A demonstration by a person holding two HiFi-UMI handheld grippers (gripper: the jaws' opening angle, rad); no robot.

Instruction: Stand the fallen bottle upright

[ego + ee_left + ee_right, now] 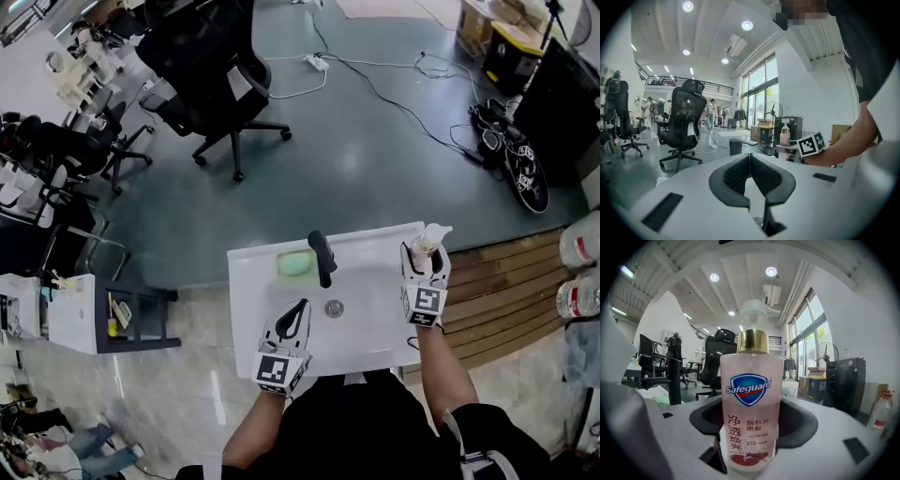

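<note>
Though upright, slim translucent pink bottle

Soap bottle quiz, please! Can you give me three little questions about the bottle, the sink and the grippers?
1. True or false: the right gripper holds the Safeguard soap bottle upright.
2. The faucet on the white sink is: A green, B black, C pink?
3. Fill in: the left gripper has its jaws ___, with nothing between them.
Key: 1 true; 2 B; 3 shut.
</note>
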